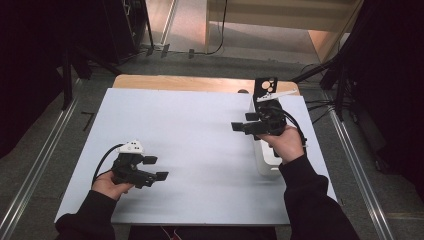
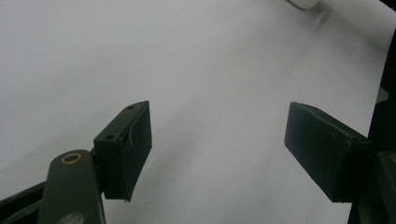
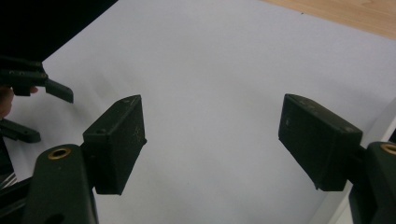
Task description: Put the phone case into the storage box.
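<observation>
— High view first: what sits on the white sheet (image 1: 190, 150)?
— A white block-like object (image 1: 264, 162) lies along the sheet's right edge, long side running away from the person. The right hand (image 1: 287, 144) and its sleeve cover much of it, so its full shape is hard to make out.
— And the black plate (image 1: 265, 87) behind it?
— It stands at the far end of that object, with pale round marks on its face; too small to read.
— The right gripper (image 1: 239, 126)?
— Held over the sheet just left of the white object, pointing left, jaws set wide apart with nothing between them.
— The left gripper (image 1: 156, 168)?
— Near the front left, in the left hand (image 1: 111, 186), pointing right, jaws also spread and empty.
— Anything in the left gripper view?
— A white corner (image 2: 303, 3) at the top edge, cut off; I cannot tell what it is.
</observation>
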`<state>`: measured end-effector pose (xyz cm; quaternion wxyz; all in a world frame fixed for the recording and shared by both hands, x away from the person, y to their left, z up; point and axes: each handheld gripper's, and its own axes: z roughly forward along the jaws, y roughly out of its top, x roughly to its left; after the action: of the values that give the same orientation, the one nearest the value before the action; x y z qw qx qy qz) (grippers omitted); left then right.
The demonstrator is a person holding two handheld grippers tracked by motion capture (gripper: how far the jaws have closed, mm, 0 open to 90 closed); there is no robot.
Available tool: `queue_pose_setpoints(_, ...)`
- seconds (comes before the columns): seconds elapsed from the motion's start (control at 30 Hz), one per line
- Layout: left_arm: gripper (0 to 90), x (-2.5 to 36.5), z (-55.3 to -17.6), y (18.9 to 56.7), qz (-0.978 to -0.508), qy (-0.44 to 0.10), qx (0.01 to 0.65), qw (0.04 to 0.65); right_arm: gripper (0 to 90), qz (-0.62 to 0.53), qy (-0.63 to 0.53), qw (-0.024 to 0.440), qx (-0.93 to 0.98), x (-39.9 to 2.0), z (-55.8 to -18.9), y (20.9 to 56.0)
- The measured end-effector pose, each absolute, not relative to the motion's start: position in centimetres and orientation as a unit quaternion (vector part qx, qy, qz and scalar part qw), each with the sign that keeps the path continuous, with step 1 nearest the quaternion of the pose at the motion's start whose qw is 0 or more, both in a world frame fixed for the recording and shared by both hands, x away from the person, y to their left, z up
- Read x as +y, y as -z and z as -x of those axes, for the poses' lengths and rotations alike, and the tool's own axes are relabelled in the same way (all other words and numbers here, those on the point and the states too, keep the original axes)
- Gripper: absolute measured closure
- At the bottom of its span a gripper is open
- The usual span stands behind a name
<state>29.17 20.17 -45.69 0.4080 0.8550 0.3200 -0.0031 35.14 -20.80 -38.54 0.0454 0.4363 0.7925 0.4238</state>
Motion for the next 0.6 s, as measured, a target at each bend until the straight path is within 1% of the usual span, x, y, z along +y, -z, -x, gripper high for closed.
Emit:
queue_pose_setpoints(0.13, 23.1, 20.2, -29.2, 45.7, -0.855, 0.004, 0.319, 0.408, 21.2, -0.422, -0.420, 0.051, 0.802, -20.6, -34.5, 39.0)
queue_pose_setpoints(0.47, 23.1, 20.3, -29.2, 45.6, -0.857, 0.002, 0.317, 0.406, 21.2, -0.401, -0.428, 0.040, 0.809, -19.9, -32.9, 39.7)
queue_pose_setpoints(0.6, 23.1, 20.3, -29.1, 45.6, -0.857, 0.001, 0.317, 0.407, 21.2, -0.391, -0.431, 0.044, 0.812, -19.6, -32.3, 40.0)
